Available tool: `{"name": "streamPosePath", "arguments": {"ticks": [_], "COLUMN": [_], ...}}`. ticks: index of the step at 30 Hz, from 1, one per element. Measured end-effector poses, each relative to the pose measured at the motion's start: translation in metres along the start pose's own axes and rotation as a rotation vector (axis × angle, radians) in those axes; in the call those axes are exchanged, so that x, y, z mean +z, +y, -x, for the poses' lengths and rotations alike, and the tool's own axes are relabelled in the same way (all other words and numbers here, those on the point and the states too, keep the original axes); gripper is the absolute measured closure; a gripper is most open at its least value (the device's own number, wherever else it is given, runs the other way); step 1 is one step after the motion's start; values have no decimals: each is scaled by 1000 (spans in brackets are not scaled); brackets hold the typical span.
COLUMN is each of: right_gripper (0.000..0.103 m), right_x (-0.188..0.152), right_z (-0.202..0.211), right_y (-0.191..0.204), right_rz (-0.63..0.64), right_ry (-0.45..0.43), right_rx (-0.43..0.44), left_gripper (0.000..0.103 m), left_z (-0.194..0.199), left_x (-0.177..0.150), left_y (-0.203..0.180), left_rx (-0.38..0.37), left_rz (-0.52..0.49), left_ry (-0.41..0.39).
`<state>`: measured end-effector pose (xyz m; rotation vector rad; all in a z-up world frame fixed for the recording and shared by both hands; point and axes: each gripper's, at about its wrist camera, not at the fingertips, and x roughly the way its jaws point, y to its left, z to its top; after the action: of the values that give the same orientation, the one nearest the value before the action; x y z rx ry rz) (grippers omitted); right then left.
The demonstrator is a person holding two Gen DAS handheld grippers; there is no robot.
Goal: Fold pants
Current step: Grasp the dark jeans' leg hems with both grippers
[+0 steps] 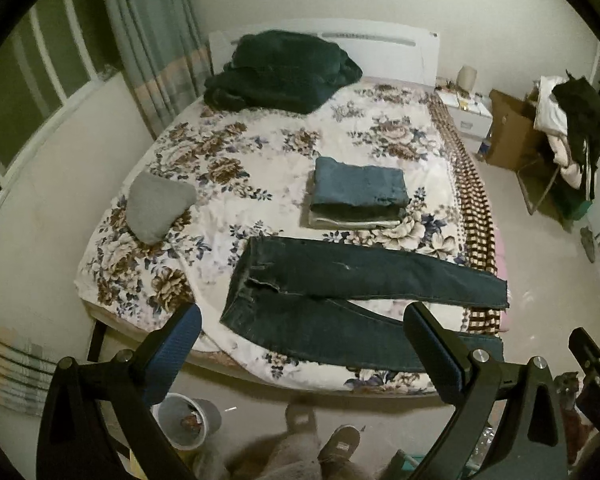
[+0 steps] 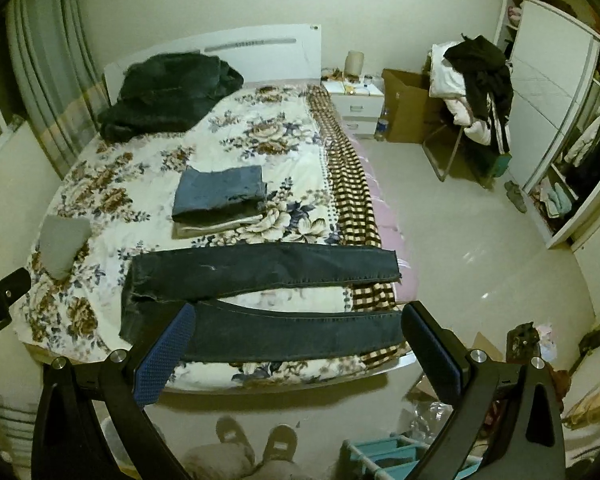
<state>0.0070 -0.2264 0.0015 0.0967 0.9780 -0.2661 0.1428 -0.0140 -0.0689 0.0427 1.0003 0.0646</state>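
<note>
Dark blue jeans (image 1: 340,280) lie flat on the floral bed (image 1: 260,152), waist to the left, the two legs spread apart toward the right; they also show in the right wrist view (image 2: 260,272). A stack of folded pants (image 1: 358,192) with blue jeans on top sits behind them, also in the right wrist view (image 2: 220,196). My left gripper (image 1: 302,332) is open and empty, held above the near bed edge over the waist end. My right gripper (image 2: 296,330) is open and empty, over the near leg.
A grey cushion (image 1: 156,204) lies on the bed's left side and a dark blanket pile (image 1: 280,72) at the headboard. A bin (image 1: 188,420) and my feet (image 1: 340,444) are on the floor below. A clothes-laden chair (image 2: 472,92), nightstand (image 2: 356,104) and wardrobe (image 2: 548,92) stand to the right.
</note>
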Motion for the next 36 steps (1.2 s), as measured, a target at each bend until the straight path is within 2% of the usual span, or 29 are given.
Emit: {"name": "streamPosePath", "arguments": {"ticks": [4,9,13,18,21,27,32,36], "right_gripper": [0,0,0,0,0,0,0,0], "right_x": [27,58,85,99,93,75,53,41], "right_z": [-67,-166,-265,-401,-474,-628,-713,-752], "right_y": [7,22,31,36,38,36,38,40], "right_rz": [7,-11,-51,-90,-121,-96,-20,41], "right_ry": [33,93,187,307,370,485,570,615], "right_rx": [-11,-21,-27,-55,-47,-61,-71,-71], "left_gripper": [0,0,0,0,0,0,0,0], "left_z": [-45,-128,-203,-307,-366,-482,-550,-585], "left_x": [23,57,77,87,85,67,49,40], "left_y": [-12,-34,-52,-80,-98,-129,-145,-157], "left_rx": [-3,-18,-20,1,12,19,6,6], "left_rz": [-26,-71,-135,-224,-278,-341,-365,-387], "left_ry": [21,84,140,231,273,363,412,441]}}
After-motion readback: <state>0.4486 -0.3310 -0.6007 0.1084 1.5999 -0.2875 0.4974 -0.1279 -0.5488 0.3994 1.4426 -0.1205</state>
